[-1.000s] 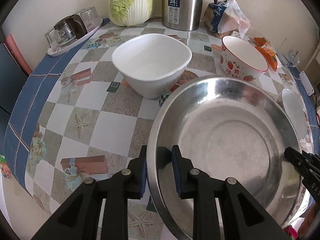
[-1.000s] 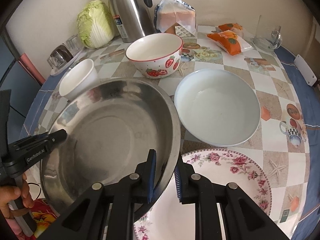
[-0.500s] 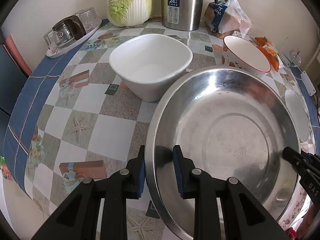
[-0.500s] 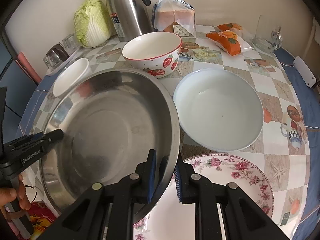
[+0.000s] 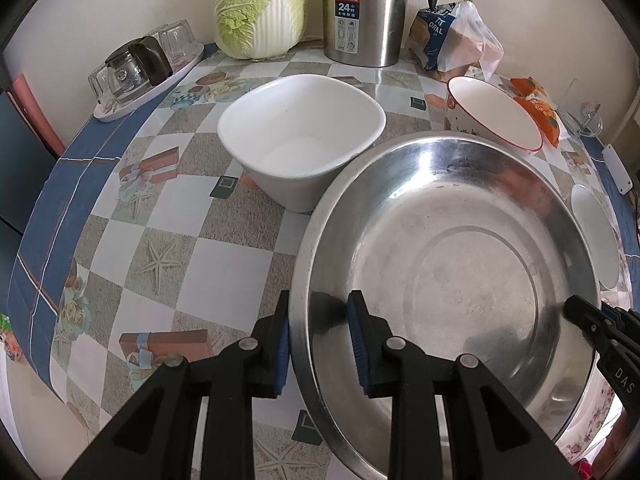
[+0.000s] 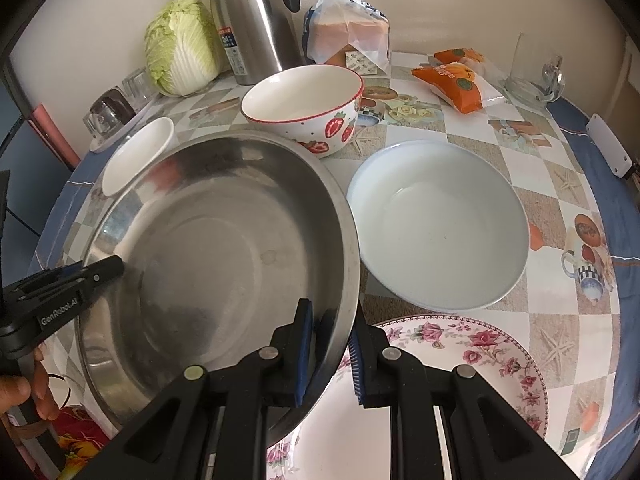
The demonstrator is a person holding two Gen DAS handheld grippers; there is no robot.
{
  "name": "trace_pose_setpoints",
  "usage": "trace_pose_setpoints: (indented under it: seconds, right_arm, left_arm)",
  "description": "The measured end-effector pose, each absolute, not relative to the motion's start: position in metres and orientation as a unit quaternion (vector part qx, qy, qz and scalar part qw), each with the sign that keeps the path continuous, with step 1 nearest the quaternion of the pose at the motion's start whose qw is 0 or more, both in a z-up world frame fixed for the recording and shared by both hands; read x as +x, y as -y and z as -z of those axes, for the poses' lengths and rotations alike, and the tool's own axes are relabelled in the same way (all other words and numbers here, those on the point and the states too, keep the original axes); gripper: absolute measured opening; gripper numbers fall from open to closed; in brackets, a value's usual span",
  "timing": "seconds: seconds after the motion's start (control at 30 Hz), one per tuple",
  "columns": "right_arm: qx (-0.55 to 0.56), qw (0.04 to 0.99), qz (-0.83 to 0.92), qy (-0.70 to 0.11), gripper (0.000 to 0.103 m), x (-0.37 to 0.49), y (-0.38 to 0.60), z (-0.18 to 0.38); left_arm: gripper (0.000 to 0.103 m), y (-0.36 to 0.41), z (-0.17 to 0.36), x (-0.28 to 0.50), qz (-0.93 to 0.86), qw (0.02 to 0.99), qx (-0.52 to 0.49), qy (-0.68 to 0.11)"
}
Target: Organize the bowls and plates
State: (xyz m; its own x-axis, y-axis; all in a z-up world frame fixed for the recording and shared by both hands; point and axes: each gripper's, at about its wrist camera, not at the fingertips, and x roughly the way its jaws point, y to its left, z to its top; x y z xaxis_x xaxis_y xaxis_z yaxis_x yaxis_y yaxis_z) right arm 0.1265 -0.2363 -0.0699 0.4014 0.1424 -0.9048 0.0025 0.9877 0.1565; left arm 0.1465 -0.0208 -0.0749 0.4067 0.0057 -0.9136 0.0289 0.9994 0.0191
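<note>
step: carrying steel basin, centre frame | left gripper and right gripper both clamped on its opposite rims | next: likely set level, perhaps on floral plate, lower right

Bare worktop lies left of the steel basin; the square white bowl blocks ahead, apparently touching its rim.
</note>
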Motion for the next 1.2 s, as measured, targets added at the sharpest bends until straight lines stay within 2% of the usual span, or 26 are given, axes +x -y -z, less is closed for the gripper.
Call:
trace_pose_setpoints:
  seconds: [0.3,0.43,0.7,0.73,0.77,0.87,0.93,1.0,1.07,1.13,1.2]
  right_arm:
    - [0.077,0.834,-0.04,-0.545,0.02,0.126,0.24,0.068]
    - [0.082,0.838,-0.035,-0.538,0.02,0.124,0.244,0.062]
    - [0.102,0.856,-0.023,-0.507,0.02,0.118,0.256,0.043]
    - [0.103,0.857,-0.023,-0.504,0.02,0.118,0.257,0.041]
    - [0.104,0.858,-0.023,-0.503,0.02,0.118,0.257,0.04]
    - [0.102,0.858,-0.025,-0.503,0.031,0.118,0.255,0.041]
    - [0.097,0.858,-0.028,-0.504,0.049,0.119,0.253,0.042]
    - [0.093,0.86,-0.031,-0.501,0.063,0.119,0.251,0.041]
    - [0.09,0.863,-0.035,-0.496,0.065,0.118,0.25,0.04]
    - [0.089,0.864,-0.036,-0.494,0.077,0.117,0.249,0.04]
    - [0.09,0.864,-0.038,-0.495,0.082,0.117,0.249,0.041]
  left_arm:
    - [0.028,0.018,0.077,0.145,0.004,0.835,0.007,-0.55]
    - [0.037,0.015,0.075,0.146,0.001,0.835,-0.001,-0.551]
    - [0.039,0.011,0.061,0.14,0.001,0.847,-0.011,-0.531]
    - [0.042,0.011,0.059,0.138,0.001,0.849,-0.011,-0.528]
    - [0.049,0.012,0.058,0.138,0.003,0.851,-0.012,-0.526]
    - [0.058,0.015,0.054,0.137,0.007,0.853,-0.009,-0.522]
    - [0.062,0.018,0.053,0.136,0.007,0.855,0.0,-0.519]
    - [0.073,0.02,0.052,0.136,0.007,0.855,0.005,-0.518]
    - [0.077,0.02,0.051,0.135,0.007,0.856,0.006,-0.516]
    - [0.08,0.02,0.051,0.135,0.004,0.856,0.008,-0.516]
    - [0.084,0.019,0.05,0.134,0.002,0.857,0.007,-0.516]
